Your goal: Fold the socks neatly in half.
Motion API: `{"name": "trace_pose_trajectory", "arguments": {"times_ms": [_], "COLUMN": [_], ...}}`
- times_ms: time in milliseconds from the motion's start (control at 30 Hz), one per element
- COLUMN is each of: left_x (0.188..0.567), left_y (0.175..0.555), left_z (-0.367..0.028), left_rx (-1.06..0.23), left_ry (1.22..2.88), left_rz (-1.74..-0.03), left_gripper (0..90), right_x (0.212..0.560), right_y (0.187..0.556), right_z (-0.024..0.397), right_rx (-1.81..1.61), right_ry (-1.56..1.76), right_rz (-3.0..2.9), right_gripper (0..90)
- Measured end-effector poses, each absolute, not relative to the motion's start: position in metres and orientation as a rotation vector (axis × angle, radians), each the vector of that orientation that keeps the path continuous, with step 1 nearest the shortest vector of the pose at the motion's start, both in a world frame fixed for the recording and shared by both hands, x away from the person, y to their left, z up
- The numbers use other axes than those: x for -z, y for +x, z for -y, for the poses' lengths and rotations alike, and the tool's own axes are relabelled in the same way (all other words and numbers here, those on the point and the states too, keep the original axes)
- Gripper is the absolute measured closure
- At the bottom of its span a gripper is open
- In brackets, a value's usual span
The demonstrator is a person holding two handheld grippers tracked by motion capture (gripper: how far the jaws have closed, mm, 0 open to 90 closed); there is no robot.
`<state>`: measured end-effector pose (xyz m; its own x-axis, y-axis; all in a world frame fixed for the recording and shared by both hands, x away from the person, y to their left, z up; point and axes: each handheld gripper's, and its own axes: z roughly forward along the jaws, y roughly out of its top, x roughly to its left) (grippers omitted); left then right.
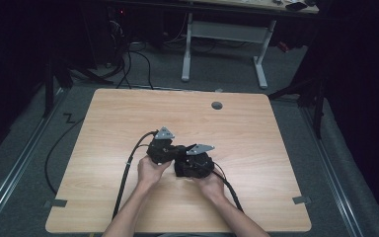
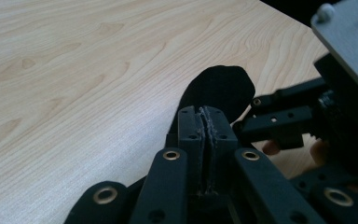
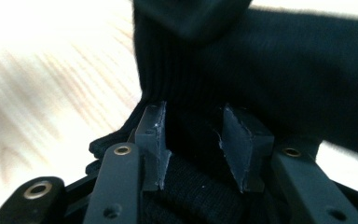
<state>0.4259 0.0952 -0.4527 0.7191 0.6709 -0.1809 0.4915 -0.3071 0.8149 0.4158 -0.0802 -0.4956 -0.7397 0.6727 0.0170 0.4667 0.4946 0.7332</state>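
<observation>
A black ribbed knit sock [image 3: 261,60] lies mid-desk between both grippers. Left gripper [image 2: 206,135]: jaws pressed together, pinching the sock's edge. Right gripper [image 3: 193,144]: jaws parted, fabric between them, pads not pressing. High view: light wooden desk [image 1: 128,113].

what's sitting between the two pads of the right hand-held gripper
Black ribbed fabric, seemingly a sock, fills the gap between the right hand-held gripper pads, as the right gripper view shows. The pads stand apart, not clearly pressing it.

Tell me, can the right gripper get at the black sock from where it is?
Probably yes: the right gripper already has the black sock between its parted jaws, with nothing in the way. The left gripper stands shut beside it.
</observation>
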Motion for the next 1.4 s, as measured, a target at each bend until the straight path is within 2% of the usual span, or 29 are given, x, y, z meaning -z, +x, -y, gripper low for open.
{"name": "trace_pose_trajectory", "arguments": {"times_ms": [133,333,467,667,1133,1400], "left_x": [0.454,0.457,0.457,0.453,0.463,0.486], "left_y": [0.428,0.431,0.431,0.424,0.388,0.388], "left_z": [-0.100,-0.102,-0.100,-0.099,-0.100,-0.099], "left_rx": [-0.247,-0.245,-0.243,-0.256,-0.267,-0.256], "left_ry": [1.951,1.937,1.931,1.949,1.980,1.994], "left_rz": [-0.900,-0.914,-0.906,-0.861,-0.822,-0.873], "left_gripper": [86.7,86.7,86.7,86.7,86.6,86.2], "right_x": [0.493,0.475,0.480,0.500,0.504,0.502], "right_y": [0.417,0.396,0.391,0.399,0.407,0.403], "right_z": [0.080,0.108,0.119,0.116,0.112,0.113], "right_rx": [-1.097,-1.228,-1.196,-1.164,-1.163,-1.137], "right_ry": [0.957,0.901,0.903,0.980,1.003,0.982], "right_rz": [-2.473,-2.438,-2.469,-2.513,-2.439,-2.418], "right_gripper": [56.5,52.9,51.3,49.4,49.3,47.1]}}
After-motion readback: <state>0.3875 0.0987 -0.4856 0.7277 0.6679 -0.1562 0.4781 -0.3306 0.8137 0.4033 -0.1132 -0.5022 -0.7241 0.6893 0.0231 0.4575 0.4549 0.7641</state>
